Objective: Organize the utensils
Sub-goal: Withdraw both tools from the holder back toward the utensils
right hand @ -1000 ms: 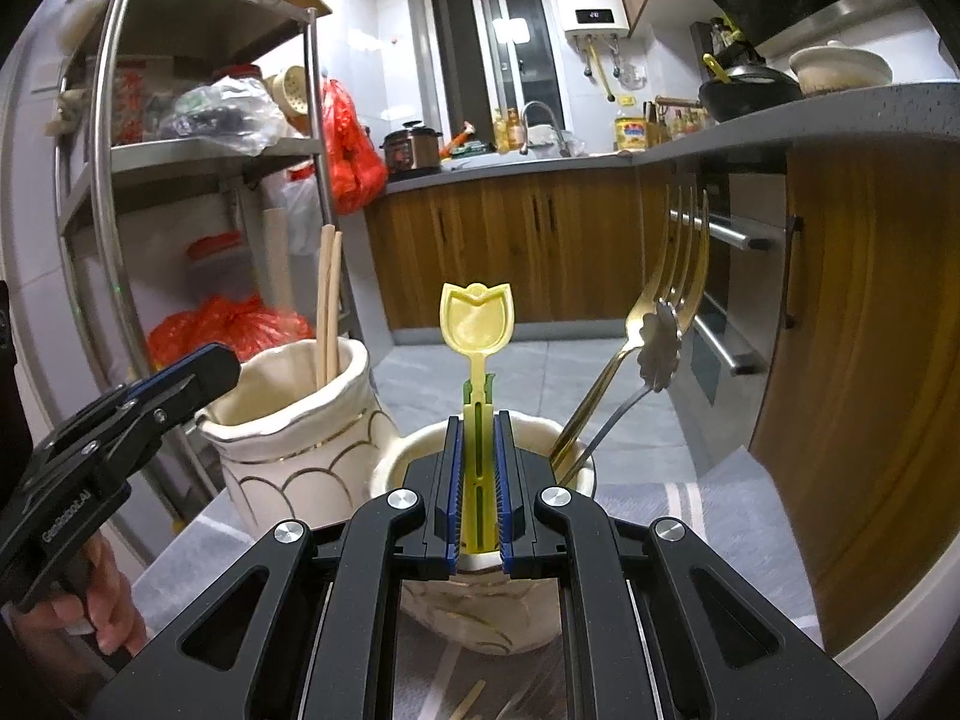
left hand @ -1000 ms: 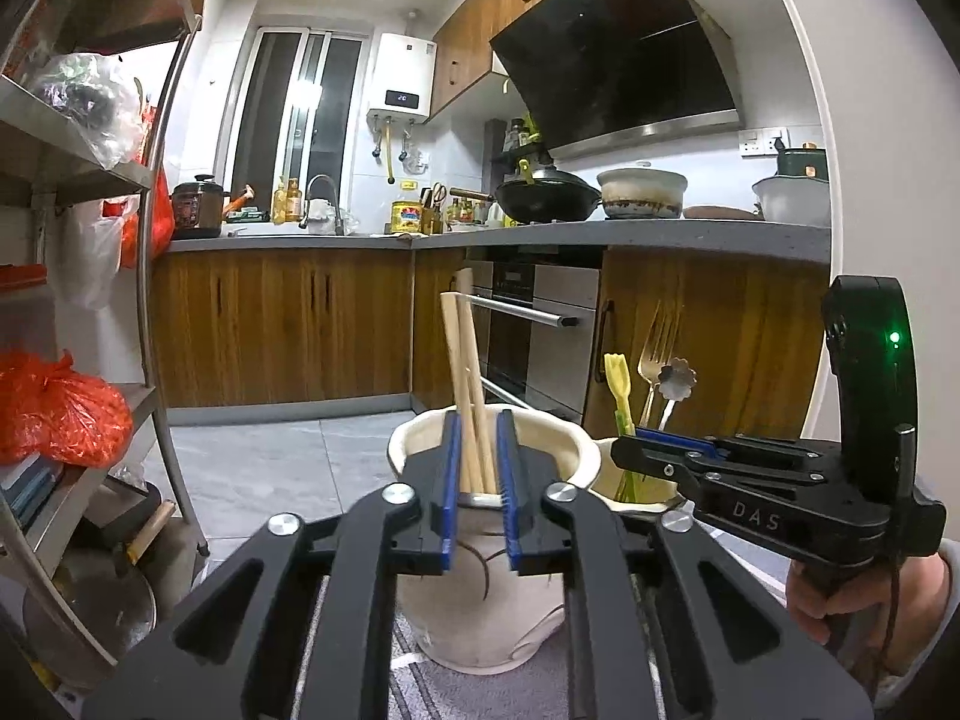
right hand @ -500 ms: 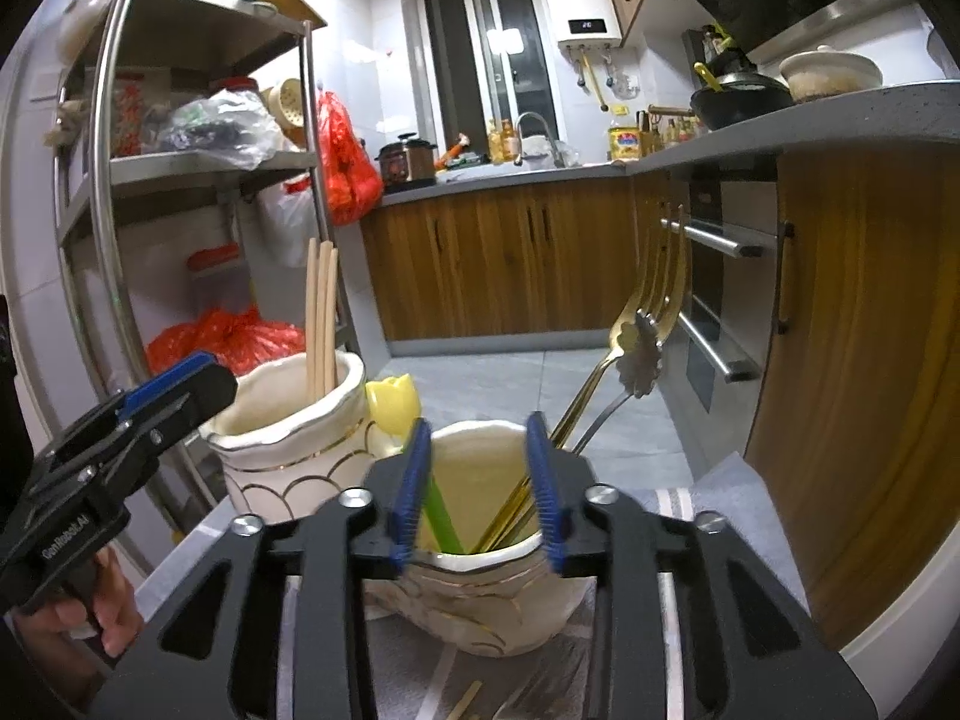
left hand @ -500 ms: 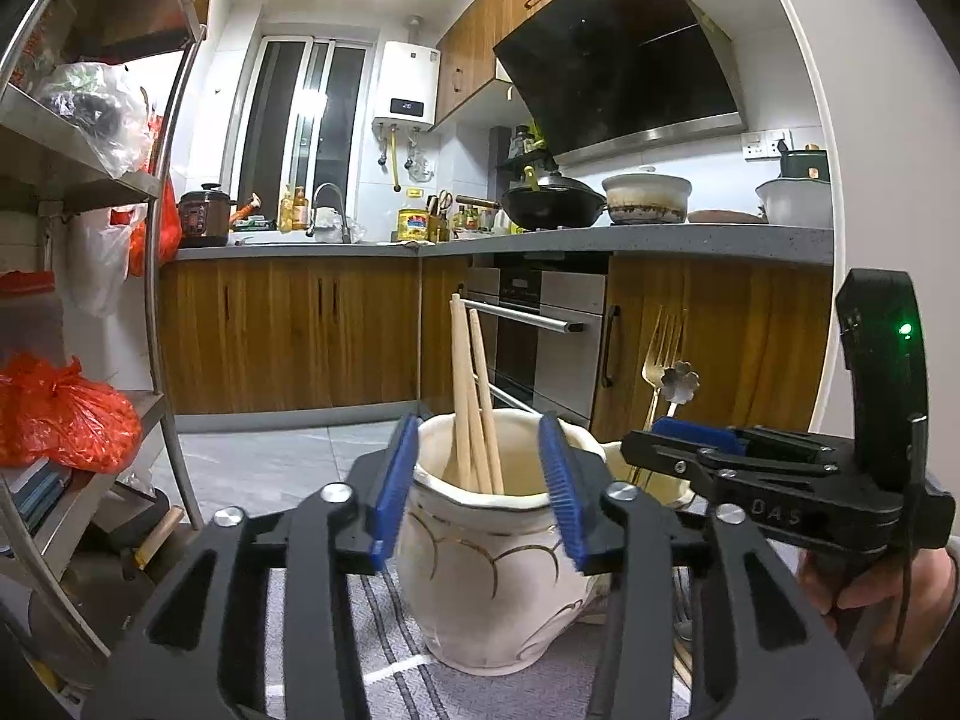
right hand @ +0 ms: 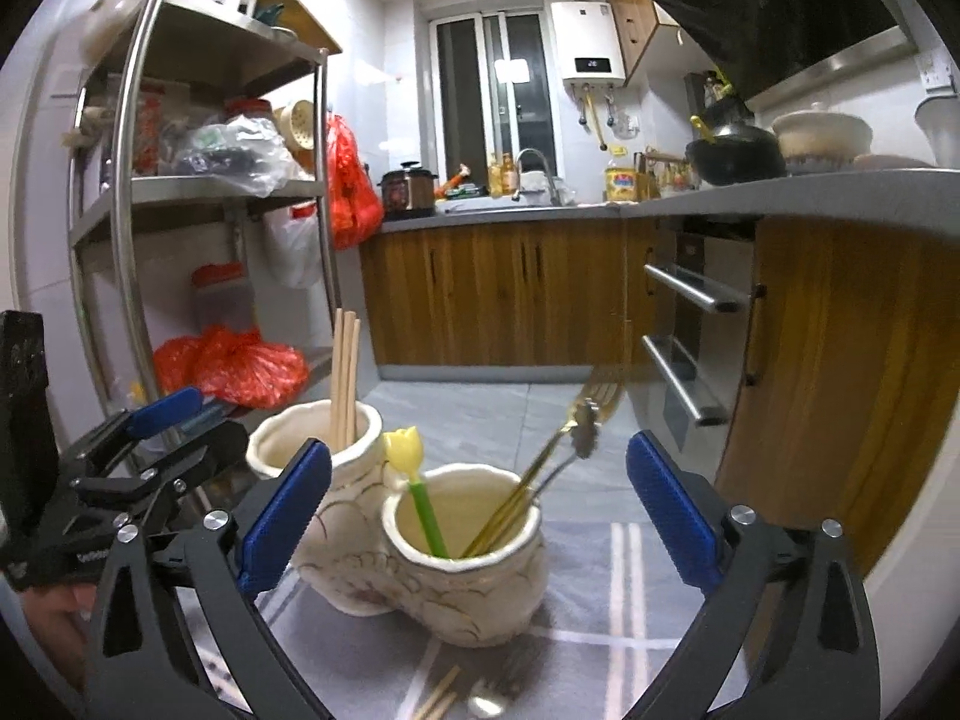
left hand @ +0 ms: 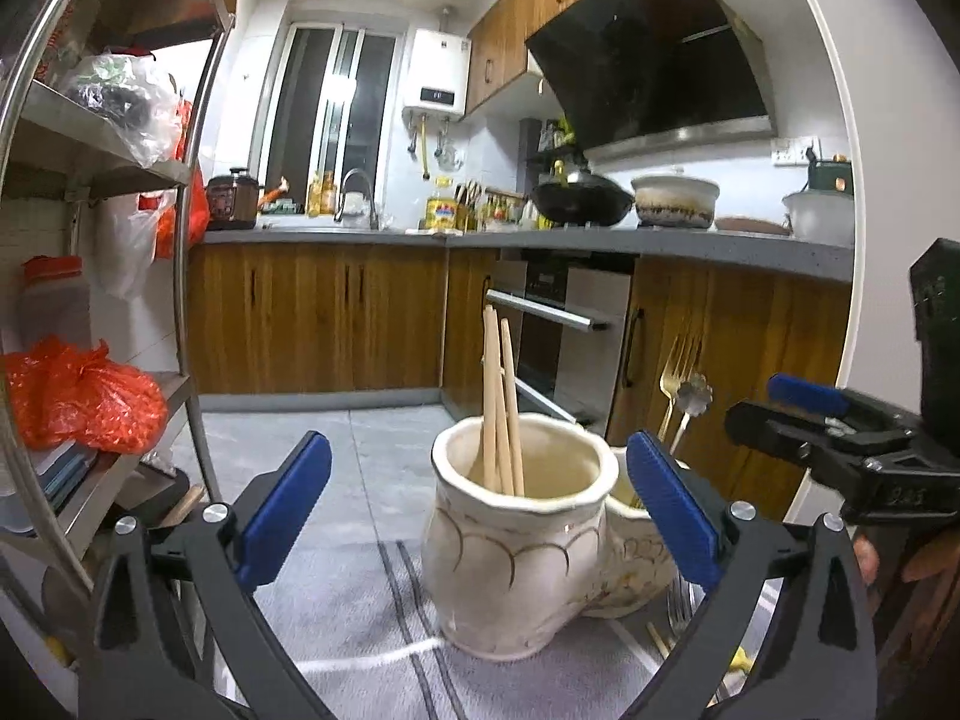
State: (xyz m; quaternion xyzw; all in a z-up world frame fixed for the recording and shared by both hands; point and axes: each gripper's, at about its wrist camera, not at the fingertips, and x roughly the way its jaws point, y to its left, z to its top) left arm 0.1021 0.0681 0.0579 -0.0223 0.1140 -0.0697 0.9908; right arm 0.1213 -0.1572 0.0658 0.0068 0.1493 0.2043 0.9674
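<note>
Left wrist view: the left tongs have just been opening and now stand spread wide, nothing pinched; the chopstick jar sits between their blue pads without touching them, and the wooden chopsticks stand loose inside it. Right wrist view: the right tongs have likewise just been opening and are fully spread and empty. Between their pads, a little beyond, sits the second jar, touching the chopstick jar's right side; it holds the yellow tulip-topped utensil, a gold fork and a flower-ended spoon, all leaning. In front of the chopstick jar, on the striped cloth covering the worktop, lie more loose pieces, blurred: thin sticks and what looks like a fork. The release looks complete, so I'd draw both tongs straight back, pads clear of the rims, then go for the loose pieces low and level, sorting sticks with sticks.
</note>
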